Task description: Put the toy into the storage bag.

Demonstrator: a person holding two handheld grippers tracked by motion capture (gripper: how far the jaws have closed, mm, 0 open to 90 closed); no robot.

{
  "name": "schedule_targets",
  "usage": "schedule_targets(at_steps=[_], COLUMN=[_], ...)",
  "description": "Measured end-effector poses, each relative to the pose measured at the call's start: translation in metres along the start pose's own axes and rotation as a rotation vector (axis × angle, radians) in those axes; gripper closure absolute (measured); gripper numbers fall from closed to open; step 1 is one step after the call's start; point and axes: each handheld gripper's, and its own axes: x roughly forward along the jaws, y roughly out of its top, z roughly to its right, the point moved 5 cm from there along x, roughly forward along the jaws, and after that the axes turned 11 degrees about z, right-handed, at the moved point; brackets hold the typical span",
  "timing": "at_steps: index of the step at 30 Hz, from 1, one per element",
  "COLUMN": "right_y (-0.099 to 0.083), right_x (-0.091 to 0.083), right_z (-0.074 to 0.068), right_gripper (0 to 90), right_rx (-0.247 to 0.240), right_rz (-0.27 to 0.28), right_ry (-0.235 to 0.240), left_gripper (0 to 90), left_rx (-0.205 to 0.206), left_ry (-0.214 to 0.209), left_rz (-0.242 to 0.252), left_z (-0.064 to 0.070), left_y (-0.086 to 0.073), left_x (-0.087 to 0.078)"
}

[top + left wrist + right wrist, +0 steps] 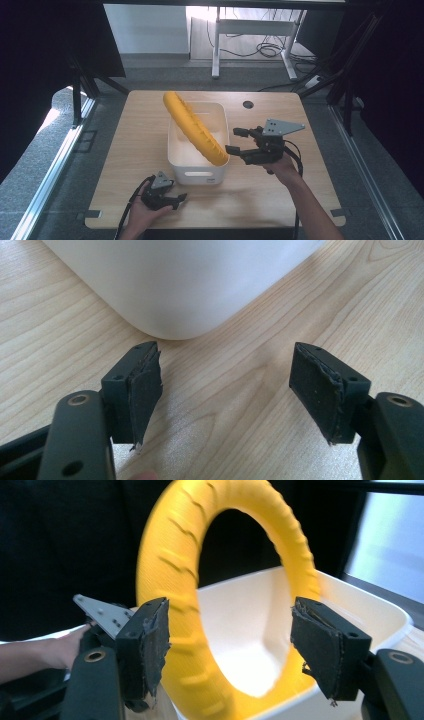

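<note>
Light wooden table [300, 190], white rectangular plastic bin [196, 172] at centre. Ribbed yellow plastic ring [194, 128] stands tilted in the bin, lower edge over the bin's rim at about 4 o'clock, top leaning toward 11 o'clock; slightly blurred in the right gripper view [165, 555], where it rises out of the bin [365, 605].

Right gripper [237, 141] at 3 o'clock of the bin, just beside the ring's lower end, jaws wide apart, nothing between the pads; contact with ring can't be told. Right hand [281, 166] holds it.

Left gripper [181, 198] at 7 o'clock of the bin, low on the table, held by left hand [145, 212]. Left gripper view: jaws apart, empty, pointing at the bin's rounded corner [190, 285], near but apart.
</note>
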Motion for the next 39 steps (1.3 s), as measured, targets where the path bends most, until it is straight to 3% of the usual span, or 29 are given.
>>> schedule_targets(at_steps=[12,22,24,31,39], right_y=[-0.039,-0.076,-0.087,-0.111,-0.116], right_x=[-0.034,-0.056,-0.060,-0.068,-0.068], right_z=[0.017,0.030,0.033,0.041,0.043], right_gripper=[32.8,34.0,34.0,34.3,34.0], right_rx=[0.054,0.073,0.072,0.092,0.095], right_rz=[-0.012,-0.060,-0.100,-0.147,-0.167], right_ry=[-0.100,-0.188,-0.206,-0.255,-0.270], left_gripper=[29.0,29.0,29.0,29.0,29.0], left_rx=[-0.004,0.000,-0.002,-0.002,-0.004], left_ry=[0.001,-0.001,-0.001,-0.001,0.001], left_rz=[0.003,-0.001,0.000,0.000,0.002], left_z=[0.000,0.001,0.001,0.000,-0.001], left_y=[0.001,0.001,0.001,0.000,0.000], left_x=[0.000,0.000,0.000,-0.001,-0.001])
